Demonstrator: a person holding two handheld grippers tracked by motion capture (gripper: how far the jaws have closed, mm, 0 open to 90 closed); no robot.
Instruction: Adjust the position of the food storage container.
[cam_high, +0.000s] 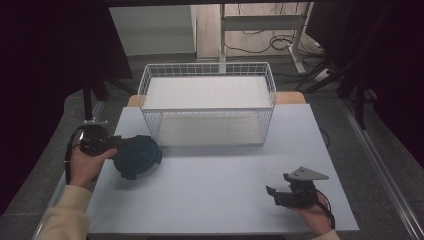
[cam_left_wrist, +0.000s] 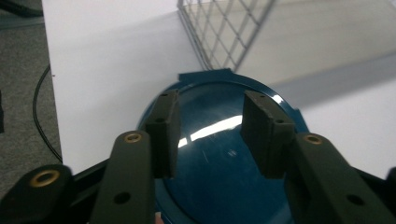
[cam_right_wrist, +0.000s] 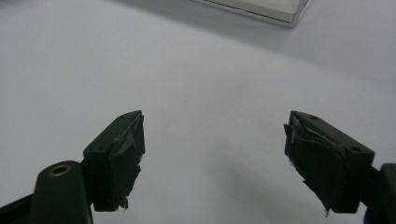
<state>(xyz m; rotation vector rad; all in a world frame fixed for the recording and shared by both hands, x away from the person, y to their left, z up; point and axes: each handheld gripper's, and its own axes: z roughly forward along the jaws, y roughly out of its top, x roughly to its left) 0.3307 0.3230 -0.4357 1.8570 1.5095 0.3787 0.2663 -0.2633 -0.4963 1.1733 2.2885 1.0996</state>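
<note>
Nearest, at the lower right of the high view, the right gripper sits in the person's hand just above the white table; in its own view the jaws stand wide apart over bare tabletop with nothing between them. At the left edge of the high view the left gripper reaches across the table's edge to a dark teal bowl lying upside down there. In the left gripper view the jaws hang over the bowl's glossy domed base, partly apart, their pads level with the dome; whether they press on it I cannot tell. Farther back, centre top, stands a white wire basket, just beyond the bowl.
</note>
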